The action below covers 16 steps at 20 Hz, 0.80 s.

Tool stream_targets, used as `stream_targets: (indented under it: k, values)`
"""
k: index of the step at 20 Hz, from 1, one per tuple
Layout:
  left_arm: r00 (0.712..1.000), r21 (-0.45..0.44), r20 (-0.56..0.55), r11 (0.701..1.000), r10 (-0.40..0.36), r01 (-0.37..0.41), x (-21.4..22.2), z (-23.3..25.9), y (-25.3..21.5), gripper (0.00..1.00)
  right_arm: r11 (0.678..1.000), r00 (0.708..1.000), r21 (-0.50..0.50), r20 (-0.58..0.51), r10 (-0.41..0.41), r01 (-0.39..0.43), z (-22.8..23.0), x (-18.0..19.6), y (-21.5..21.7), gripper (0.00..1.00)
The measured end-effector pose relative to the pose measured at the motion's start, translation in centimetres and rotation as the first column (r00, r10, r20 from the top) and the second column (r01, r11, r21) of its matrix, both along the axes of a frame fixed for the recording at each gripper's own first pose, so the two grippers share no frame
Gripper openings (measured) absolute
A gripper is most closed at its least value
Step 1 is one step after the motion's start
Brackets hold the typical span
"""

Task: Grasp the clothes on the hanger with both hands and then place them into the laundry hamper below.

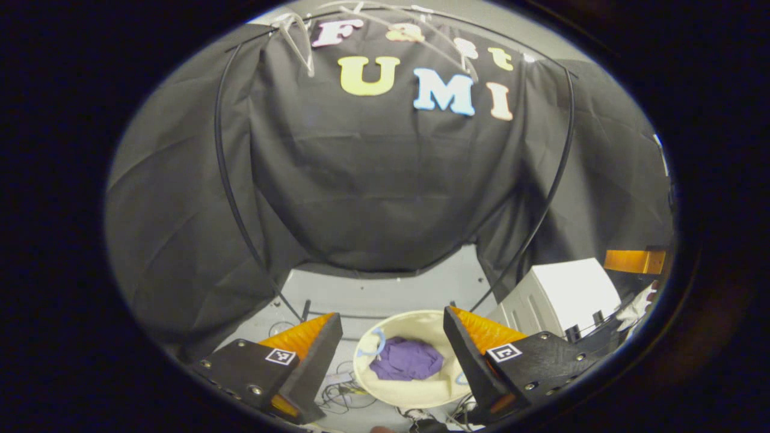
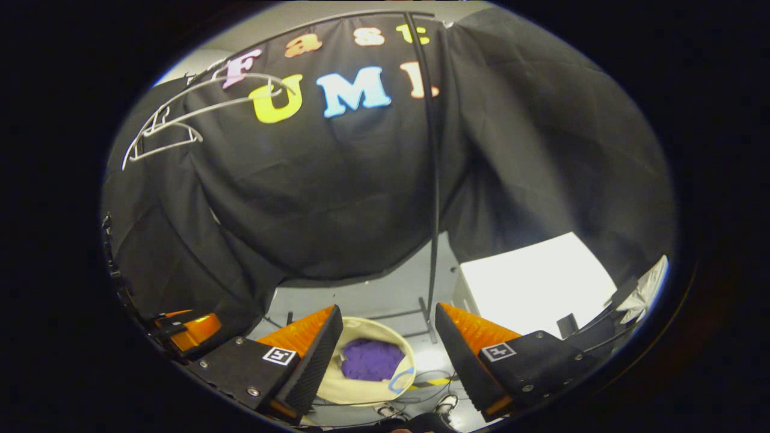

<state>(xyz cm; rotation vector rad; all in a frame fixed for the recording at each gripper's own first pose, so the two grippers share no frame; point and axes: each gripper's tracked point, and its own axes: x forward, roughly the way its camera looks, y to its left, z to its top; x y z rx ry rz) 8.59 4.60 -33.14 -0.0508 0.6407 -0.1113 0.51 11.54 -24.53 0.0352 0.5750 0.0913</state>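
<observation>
A purple garment (image 1: 406,359) lies crumpled inside the round cream laundry hamper (image 1: 415,395) on the floor. My left gripper (image 1: 392,322) hangs open above the hamper with nothing between its fingers. In the right gripper view the purple garment (image 2: 372,359) rests in the same hamper (image 2: 343,391), and my right gripper (image 2: 388,316) stands open and empty above it. Bare white hangers (image 2: 180,117) hang on the black rack at the upper left; the bare hangers (image 1: 301,39) also show at the top of the left gripper view.
A black rack frame (image 1: 224,180) arches over the hamper; its upright pole (image 2: 434,198) stands right of the basket. A white box (image 1: 562,294) sits to the right on the floor. Cables (image 1: 337,394) trail near the hamper. Part of the other gripper (image 2: 186,328) shows at the left edge.
</observation>
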Motion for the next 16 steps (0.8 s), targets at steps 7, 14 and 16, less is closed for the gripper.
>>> stream_targets:
  k: [7,14,16]
  values:
    - [0.933,-0.085,0.358,0.996,0.031,-0.001,4.6,20.3,-0.3,0.99,0.994,0.929,-0.021,0.358,-0.095,0.109,14.8,2.2,-5.6,0.91]
    - [0.803,-0.066,0.589,0.996,0.088,-0.060,2.9,33.4,-0.8,0.98,0.994,0.829,-0.027,0.554,-0.072,0.105,25.3,2.4,-10.9,0.95]
    - [0.783,-0.094,0.605,0.990,0.142,-0.107,2.2,34.7,-1.4,0.98,0.995,0.803,-0.028,0.593,-0.060,0.096,27.6,2.6,-12.7,0.91]
